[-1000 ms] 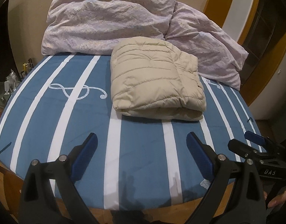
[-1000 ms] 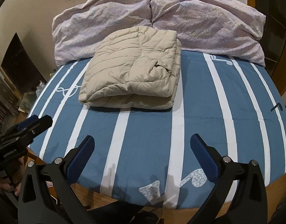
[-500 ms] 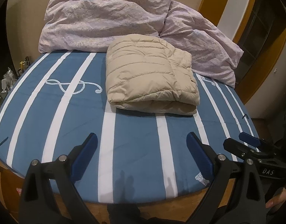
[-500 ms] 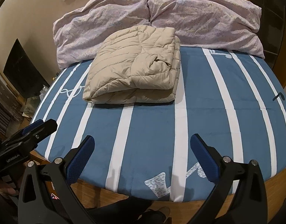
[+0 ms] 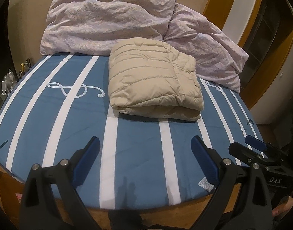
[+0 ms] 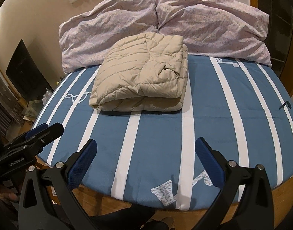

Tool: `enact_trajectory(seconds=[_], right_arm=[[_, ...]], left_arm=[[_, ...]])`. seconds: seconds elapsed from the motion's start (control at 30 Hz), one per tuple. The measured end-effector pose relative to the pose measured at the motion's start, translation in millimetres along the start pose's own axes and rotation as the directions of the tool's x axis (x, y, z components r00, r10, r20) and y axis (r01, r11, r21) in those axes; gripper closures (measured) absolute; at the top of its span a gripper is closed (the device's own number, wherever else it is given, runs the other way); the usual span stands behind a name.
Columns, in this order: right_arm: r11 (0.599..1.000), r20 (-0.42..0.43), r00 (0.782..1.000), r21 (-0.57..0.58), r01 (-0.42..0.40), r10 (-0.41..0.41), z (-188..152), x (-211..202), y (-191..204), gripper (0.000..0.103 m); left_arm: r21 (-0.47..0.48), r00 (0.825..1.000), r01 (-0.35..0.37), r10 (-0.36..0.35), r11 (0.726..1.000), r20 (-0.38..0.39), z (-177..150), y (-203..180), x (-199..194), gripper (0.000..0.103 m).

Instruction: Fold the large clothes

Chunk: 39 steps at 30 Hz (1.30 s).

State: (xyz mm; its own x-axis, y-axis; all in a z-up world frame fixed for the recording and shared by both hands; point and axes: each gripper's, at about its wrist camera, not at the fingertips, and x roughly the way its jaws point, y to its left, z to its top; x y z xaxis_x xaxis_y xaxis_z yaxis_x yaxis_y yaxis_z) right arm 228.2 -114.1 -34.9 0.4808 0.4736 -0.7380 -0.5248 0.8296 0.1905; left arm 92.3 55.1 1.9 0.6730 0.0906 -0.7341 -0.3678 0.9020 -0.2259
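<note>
Presently, beige quilted jacket (image 5: 154,80) lies folded on striped bed sheet (image 5: 138,143), at 12 o'clock from both grippers. Left gripper (image 5: 144,153) and right gripper (image 6: 146,153) gape wide, holding nothing.

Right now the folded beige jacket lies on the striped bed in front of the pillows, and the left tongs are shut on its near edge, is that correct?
Not quite. The beige jacket does lie folded on the striped bed in front of the pillows, but the left tongs are open and well short of it, holding nothing. The left wrist view shows this.
</note>
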Motion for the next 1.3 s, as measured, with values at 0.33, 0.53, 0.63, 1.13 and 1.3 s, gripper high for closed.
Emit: enact_trajectory(seconds=[0.33,0.53,0.63,1.13,1.3], right_arm=[[1.000,-0.004,1.000,0.010,-0.004,0.004,0.2,0.8,-1.3,0.001],[1.000,-0.005,1.000,0.017,-0.004,0.004,-0.2,1.9,-1.5,0.001],[1.000,-0.007,1.000,0.017,-0.005,0.005,-0.2,2.2,-1.8,0.001],[1.000,-0.015,1.000,0.019,-0.004,0.005,-0.3,4.6,-0.5,0.001],[1.000,-0.015,1.000,0.016,-0.006,0.006,0.1,4.7,-1.3,0.001]], left_arm=[[0.011,1.000,0.003,-0.003,1.000,0.003,0.1,-0.2,-1.9,0.008],[0.014,1.000,0.002,-0.002,1.000,-0.002,0.3,-0.1,-0.8,0.008],[0.014,1.000,0.001,-0.001,1.000,-0.002,0.4,-0.2,-0.4,0.008],[0.012,1.000,0.001,-0.001,1.000,-0.012,0.6,1.1,3.5,0.008],[0.011,1.000,0.001,0.000,1.000,-0.012,0.4,0.9,3.6,0.008]])
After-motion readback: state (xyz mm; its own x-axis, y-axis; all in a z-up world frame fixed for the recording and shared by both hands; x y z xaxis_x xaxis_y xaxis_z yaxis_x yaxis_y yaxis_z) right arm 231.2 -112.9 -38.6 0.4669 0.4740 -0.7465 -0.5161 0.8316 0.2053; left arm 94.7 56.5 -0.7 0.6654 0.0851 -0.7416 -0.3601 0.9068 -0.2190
